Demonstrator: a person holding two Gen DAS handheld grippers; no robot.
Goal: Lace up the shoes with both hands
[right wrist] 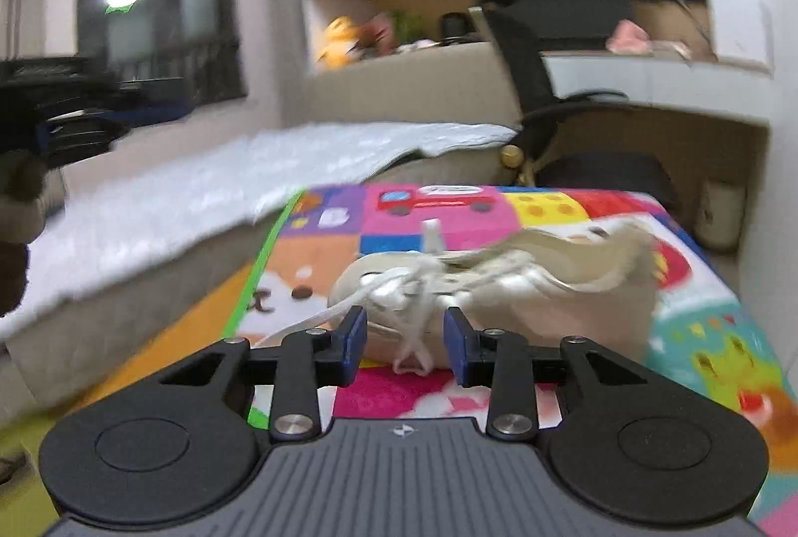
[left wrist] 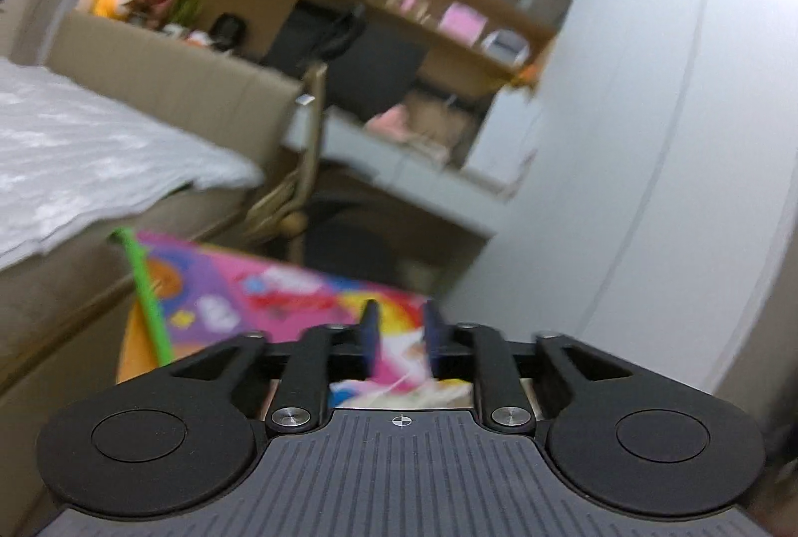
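The right gripper [right wrist: 405, 340] points slightly downward over a bright cartoon-print mat [right wrist: 698, 337], aimed at a cream shoe [right wrist: 523, 287] that lies on the mat just ahead of its blue fingers [right wrist: 355, 337]. The jaws stand partly apart, with a clear gap between the pads. White laces [right wrist: 399, 287] are bunched on the near end of the shoe; a loop of them hangs down in the gap between the two fingers, and one strand trails off toward the left finger and the mat's green edge. The picture is blurred there, so I cannot tell whether either pad touches the lace, but the pads are not pressing on it from both sides. One lace tip stands up above the shoe's front.

The left gripper [left wrist: 399, 337] is tilted, the room leaning in its view, and it points nearly level, past the far edge of the same mat [left wrist: 279, 292] toward a desk and chair [left wrist: 309, 168]. Its jaws are narrowly apart. A thin white strand shows low in the gap near the right-hand finger, too blurred to tell whether it is caught. The shoe does not show in this view. In the right wrist view a dark blurred shape, which seems to be the left gripper, hangs at the far left, well apart from the shoe and above the bed [right wrist: 199, 198]
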